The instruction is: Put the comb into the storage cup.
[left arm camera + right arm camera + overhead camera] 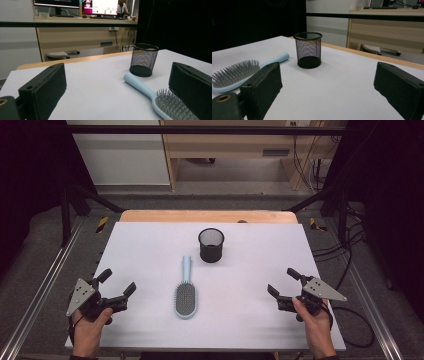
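**Both claws parked wide, brush untouched**

Hairbrush (186,292): pale blue, lying flat on the white table (150,240), bristles up, handle pointing away from the person toward the cup. It sits between the two claws, nearer the left one, just off that claw's inner jaw, touching neither.

Mesh cup (211,245): black, upright, looks empty from above. Ahead of both claws, just past the tip of the brush handle; a small gap between handle and cup, not touching.

Left claw (116,285): jaws spread wide, nothing between them. From the left gripper view the brush head (172,106) lies low beside the right-hand jaw, the cup beyond it.

Right claw (284,281): also spread wide and empty, well apart from the brush, which shows off to its left in the right gripper view (235,72). Cup (308,50) straight ahead of it.

Both hands low at the near edge of the table.

Reading of the step: start position, reach not yet begun. My guess is the brush is meant for the cup. Next move would call for one claw to come over the handle, close across its narrow part, lift, tip the brush upright, then lower it into the cup. The cup is light; it may need steadying by the other claw.
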Motion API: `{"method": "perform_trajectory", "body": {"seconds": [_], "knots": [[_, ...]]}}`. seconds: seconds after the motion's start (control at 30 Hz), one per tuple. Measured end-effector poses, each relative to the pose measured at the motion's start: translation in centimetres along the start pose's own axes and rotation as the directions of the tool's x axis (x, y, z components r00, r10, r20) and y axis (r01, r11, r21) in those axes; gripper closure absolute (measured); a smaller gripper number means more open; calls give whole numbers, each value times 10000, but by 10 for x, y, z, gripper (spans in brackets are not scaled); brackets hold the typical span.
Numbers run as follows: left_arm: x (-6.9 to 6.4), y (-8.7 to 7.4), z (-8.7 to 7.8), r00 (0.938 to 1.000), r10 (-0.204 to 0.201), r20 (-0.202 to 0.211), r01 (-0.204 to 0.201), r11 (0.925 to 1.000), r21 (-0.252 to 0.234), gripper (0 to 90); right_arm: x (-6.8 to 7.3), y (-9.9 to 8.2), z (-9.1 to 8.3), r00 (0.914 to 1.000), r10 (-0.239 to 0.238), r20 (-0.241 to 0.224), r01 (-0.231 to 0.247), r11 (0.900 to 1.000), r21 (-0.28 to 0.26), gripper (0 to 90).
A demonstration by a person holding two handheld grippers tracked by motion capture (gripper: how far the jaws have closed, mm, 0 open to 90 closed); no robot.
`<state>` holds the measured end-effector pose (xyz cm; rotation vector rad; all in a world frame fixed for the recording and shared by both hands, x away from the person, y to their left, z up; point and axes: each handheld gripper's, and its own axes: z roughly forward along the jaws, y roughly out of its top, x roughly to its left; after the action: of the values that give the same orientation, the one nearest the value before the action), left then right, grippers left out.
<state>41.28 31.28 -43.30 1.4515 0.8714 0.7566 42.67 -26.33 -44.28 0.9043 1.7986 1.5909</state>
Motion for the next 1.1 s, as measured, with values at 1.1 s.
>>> {"method": "perform_trajectory", "body": {"seconds": [1.1], "knots": [[-47,15,80,9873,566,1486,-922,9652,2448,309,3,-2,3,9996,168,228,-171,9997,152,58]]}}
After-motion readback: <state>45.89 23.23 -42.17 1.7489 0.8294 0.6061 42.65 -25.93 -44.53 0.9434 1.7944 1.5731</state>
